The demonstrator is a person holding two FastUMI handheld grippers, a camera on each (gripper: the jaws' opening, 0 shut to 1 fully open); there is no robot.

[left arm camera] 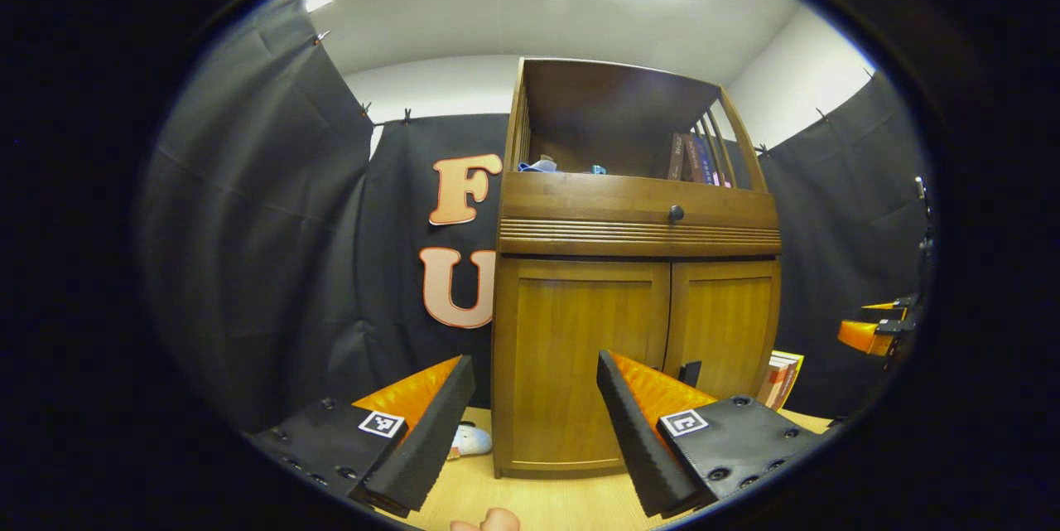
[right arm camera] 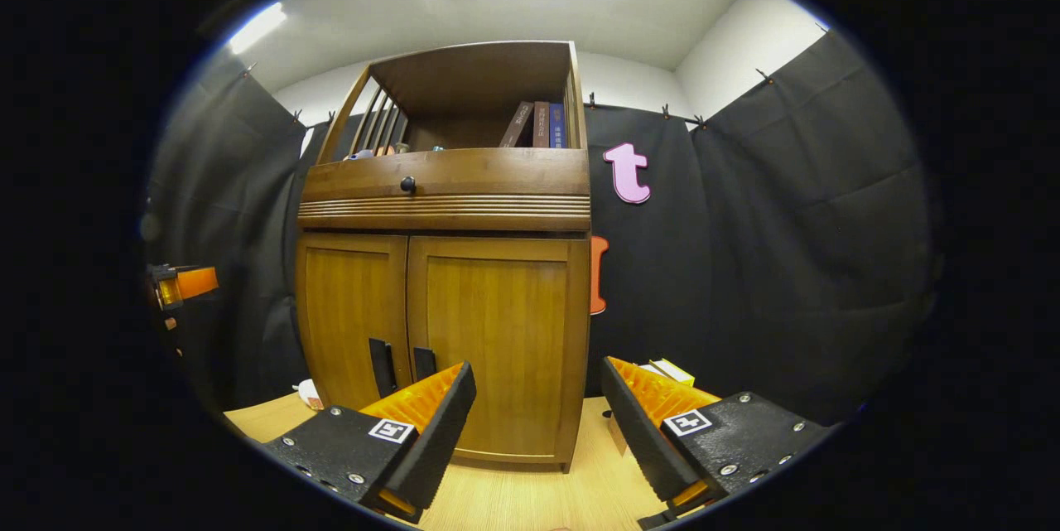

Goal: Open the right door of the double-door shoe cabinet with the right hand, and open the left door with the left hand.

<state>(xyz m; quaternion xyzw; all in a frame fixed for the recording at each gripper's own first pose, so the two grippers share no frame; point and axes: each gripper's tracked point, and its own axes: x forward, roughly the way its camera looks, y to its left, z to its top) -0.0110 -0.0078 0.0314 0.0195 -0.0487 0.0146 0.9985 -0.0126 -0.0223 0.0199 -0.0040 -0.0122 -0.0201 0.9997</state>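
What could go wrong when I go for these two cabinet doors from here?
The two door handles sit side by side at the centre seam, so the right gripper could catch the wrong one. Both grippers reaching there may bump each other. The books leaning beside the cabinet could be hit by the right door swinging out.
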